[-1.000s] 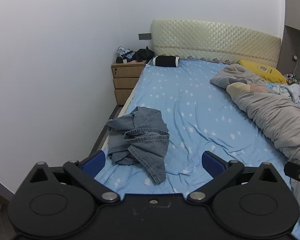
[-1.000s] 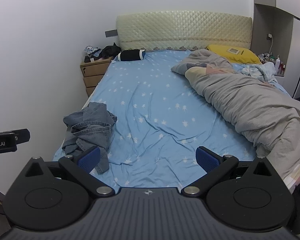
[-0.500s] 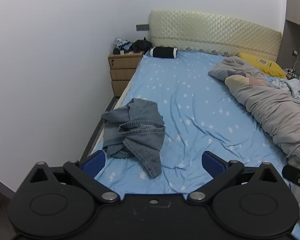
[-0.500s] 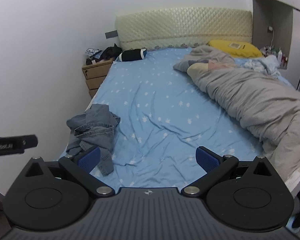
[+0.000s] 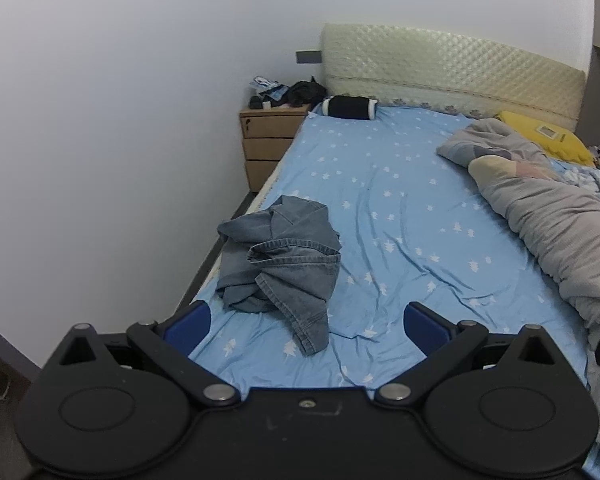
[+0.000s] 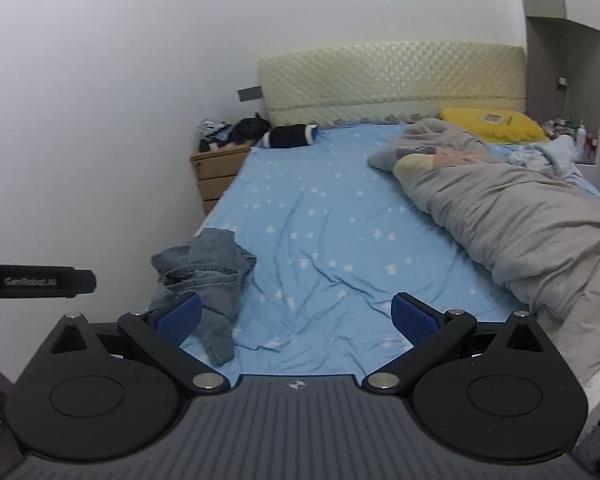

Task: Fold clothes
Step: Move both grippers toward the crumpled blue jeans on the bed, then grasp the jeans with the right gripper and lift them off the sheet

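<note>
1. Far left, a wooden nightstand (image 5: 266,140) stands against the white wall beside the bed, its top piled with dark and patterned clutter too small to make out.
2. A crumpled denim garment (image 5: 280,264) lies in a heap on the blue star-print sheet (image 5: 400,208), near the bed's left edge and toward the foot end — unfolded, one hemmed flap trailing toward the camera.
3. The left tool (image 5: 306,322) hangs above the foot of the bed with its blue pads wide apart and nothing between them; the garment sits just beyond, nearer the left pad.
4. At the head, a black roll with white bands (image 5: 350,107) rests against the quilted cream headboard (image 5: 452,76).
5. The right tool (image 6: 296,316) is likewise spread wide and empty — in its view the left pad overlaps the denim (image 6: 204,276), though whether it touches cannot be told.
6. A rumpled grey duvet (image 6: 512,216) runs down the bed's right side.
7. A yellow pillow (image 6: 496,124) lies at the top right corner.
</note>
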